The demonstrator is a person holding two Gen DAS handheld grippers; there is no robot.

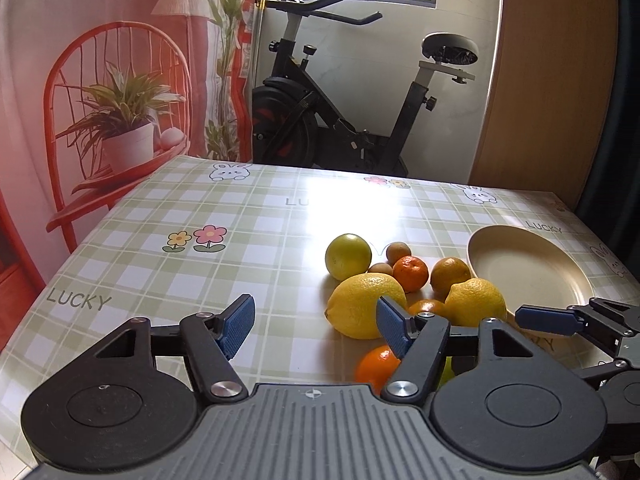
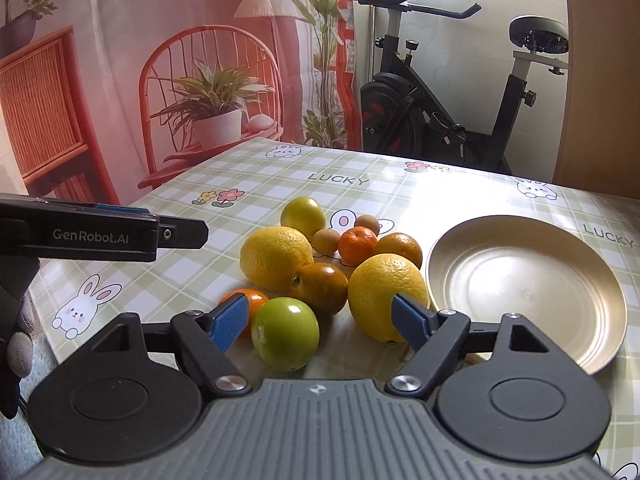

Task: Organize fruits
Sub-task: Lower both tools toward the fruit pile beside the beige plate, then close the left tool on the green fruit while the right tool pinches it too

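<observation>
A pile of fruit lies on the checked tablecloth beside an empty beige plate (image 2: 524, 284). In the right wrist view a green apple (image 2: 285, 333) sits nearest, between the fingers of my open right gripper (image 2: 320, 320), which holds nothing. Around it lie two lemons (image 2: 276, 258) (image 2: 386, 296), a dark orange (image 2: 320, 288), a small mandarin (image 2: 357, 245) and a yellow-green fruit (image 2: 303, 213). My left gripper (image 1: 316, 326) stands open and empty over bare cloth left of the pile, its right finger in front of a lemon (image 1: 366, 310). The plate (image 1: 532, 276) lies at the right.
Two small brown fruits (image 2: 326, 240) lie at the back of the pile. The left gripper's body (image 2: 100, 234) reaches in from the left edge of the right wrist view, with a gloved hand (image 2: 16, 336) below it. An exercise bike (image 1: 340, 120) stands behind the table.
</observation>
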